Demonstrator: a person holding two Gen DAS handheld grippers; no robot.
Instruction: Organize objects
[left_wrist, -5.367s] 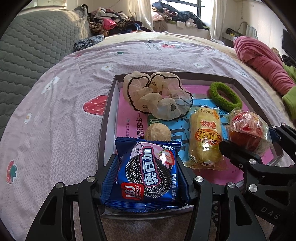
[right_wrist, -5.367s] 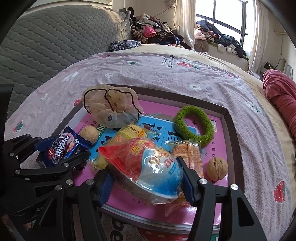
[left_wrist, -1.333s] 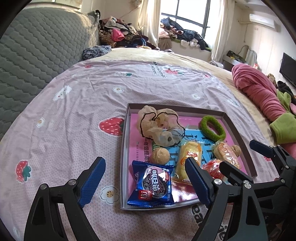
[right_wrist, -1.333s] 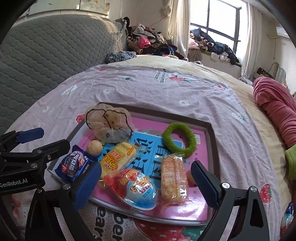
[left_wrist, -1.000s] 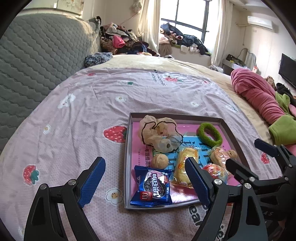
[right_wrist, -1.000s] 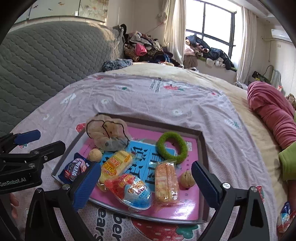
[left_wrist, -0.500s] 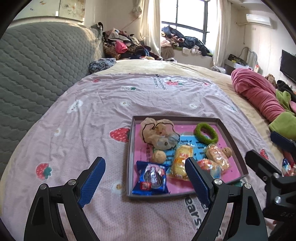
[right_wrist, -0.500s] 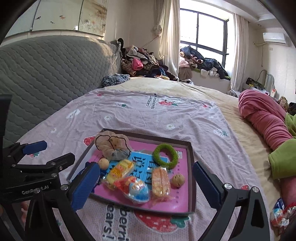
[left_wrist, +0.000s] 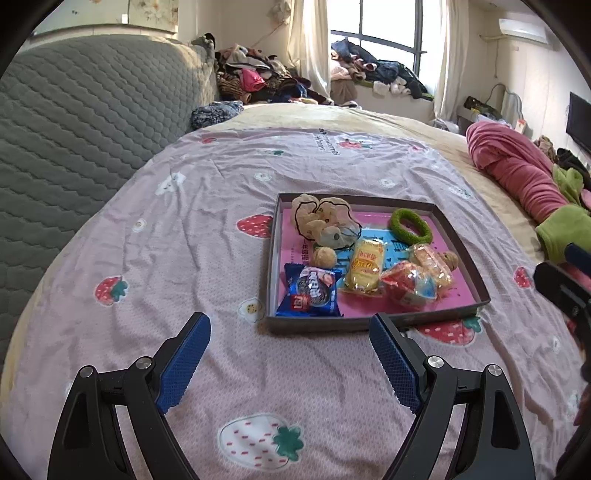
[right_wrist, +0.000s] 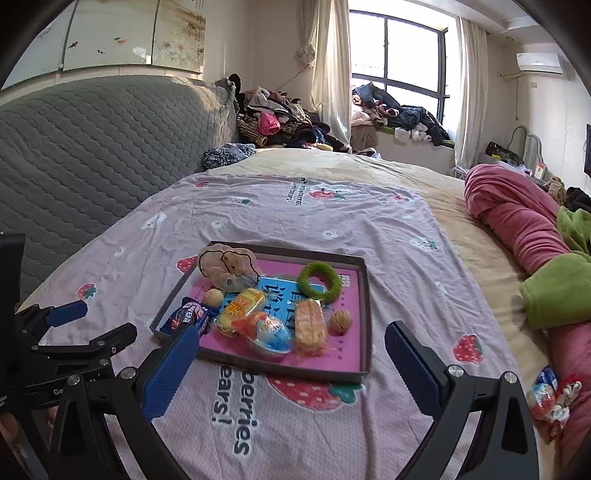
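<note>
Nearest the cameras, the left gripper (left_wrist: 290, 354) and the right gripper (right_wrist: 291, 363) both hover with their blue-padded fingers spread wide apart and nothing between them, each short of the tray (left_wrist: 373, 322) that sits on the bedsheet (left_wrist: 177, 251). The sheet is pale pink, printed with strawberries and small flowers; just in front of the tray the right wrist view shows large dark lettering that reads "berries" and "ears!", and farther up the sheet there is a smaller line of print too fine to read. The tray is a shallow dark-walled box with a pink and blue printed liner bearing Chinese characters. Along its near edge lies a blue Oreo-style cookie pack (left_wrist: 311, 291), then a yellow snack packet (left_wrist: 365, 269) with red lettering, a red and blue wrapped snack (left_wrist: 412, 286) and a clear packet of biscuits (right_wrist: 309, 325). Two walnuts (left_wrist: 323, 255) lie among them. Toward the far wall of the tray sit a beige scrunchie (left_wrist: 321, 218) and a green hair tie (left_wrist: 410, 226). Beyond, a grey quilted headboard (right_wrist: 92, 147) rises on the left, a rolled pink blanket (right_wrist: 517, 218) lies on the right, and clothes are heaped below a bright window (right_wrist: 399, 59).
</note>
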